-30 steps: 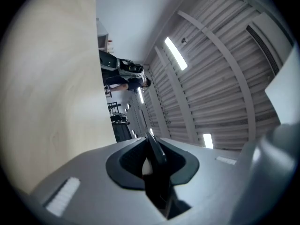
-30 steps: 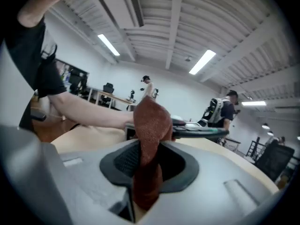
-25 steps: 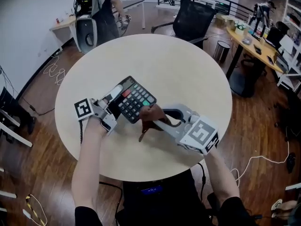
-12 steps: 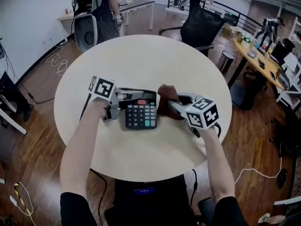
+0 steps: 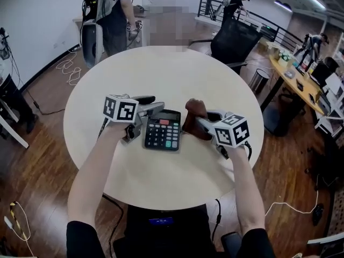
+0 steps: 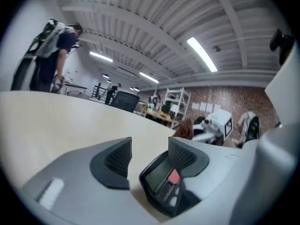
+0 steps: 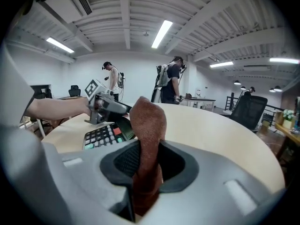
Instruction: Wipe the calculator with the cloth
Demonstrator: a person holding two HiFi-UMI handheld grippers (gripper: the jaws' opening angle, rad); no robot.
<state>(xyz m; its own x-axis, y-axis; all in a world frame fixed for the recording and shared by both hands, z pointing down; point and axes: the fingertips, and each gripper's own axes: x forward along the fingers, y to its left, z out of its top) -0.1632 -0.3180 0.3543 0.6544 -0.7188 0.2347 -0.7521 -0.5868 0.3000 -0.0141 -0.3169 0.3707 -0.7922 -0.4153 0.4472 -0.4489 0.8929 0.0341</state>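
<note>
Our left gripper (image 6: 149, 154) has its jaws standing apart, having just been opening. The display end of the calculator (image 6: 161, 178) sits low in the gap, close by one pad, while the other pad stands clear of it, so we have no grip on it. Our right gripper (image 7: 149, 162) is clamped on the brown cloth (image 7: 147, 123), which is pinched between the two dark pads and rises from them as a folded strip. From the head view we see the calculator lying flat, keys up, on the round pale table (image 5: 177, 71), near the table's middle and between our two grippers. The left gripper reaches in at its far left corner. The right gripper holds the cloth just beside its right edge, and we cannot tell whether cloth and calculator touch. Both our forearms come in from the near edge of the table. Beyond the table stand a black office chair (image 5: 232, 36) and a person (image 5: 115, 12) beside a desk, on a dark wooden floor (image 5: 37, 160).
</note>
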